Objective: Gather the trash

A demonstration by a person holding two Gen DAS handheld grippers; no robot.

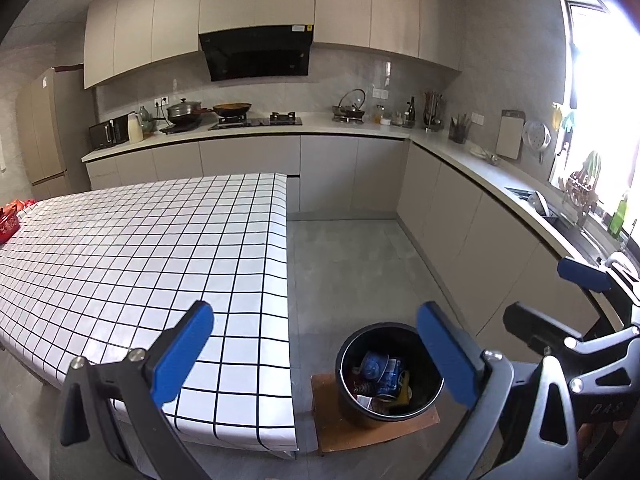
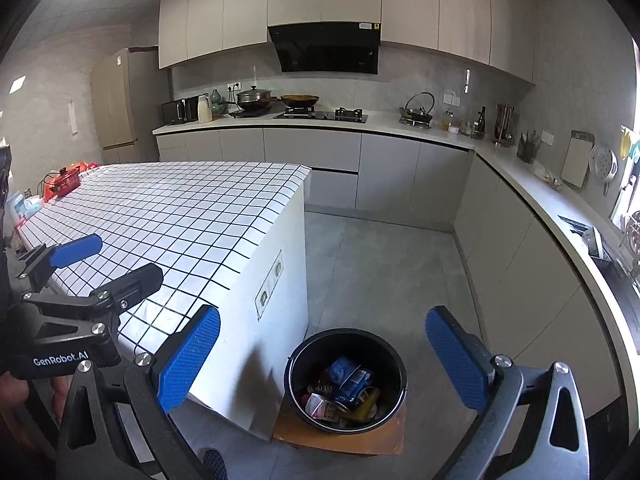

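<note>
A black trash bucket (image 1: 390, 376) (image 2: 347, 380) stands on a low wooden stool (image 1: 372, 432) (image 2: 340, 438) on the floor beside the table's end. Blue, red and yellow wrappers (image 2: 348, 390) (image 1: 382, 376) lie inside it. My left gripper (image 1: 316, 350) hangs open above the table corner and the bucket, nothing between its blue pads. My right gripper (image 2: 324, 360) is open too, above the bucket and empty. The right gripper (image 1: 560, 308) shows at the right edge of the left wrist view, and the left gripper (image 2: 104, 264) shows at the left of the right wrist view.
The table (image 1: 140, 260) (image 2: 172, 220) wears a white cloth with a black grid; red items (image 2: 66, 178) (image 1: 10, 220) sit at its far end. Grey floor (image 2: 380, 272) runs between it and the L-shaped counter (image 1: 460, 160) with stove, pots and sink.
</note>
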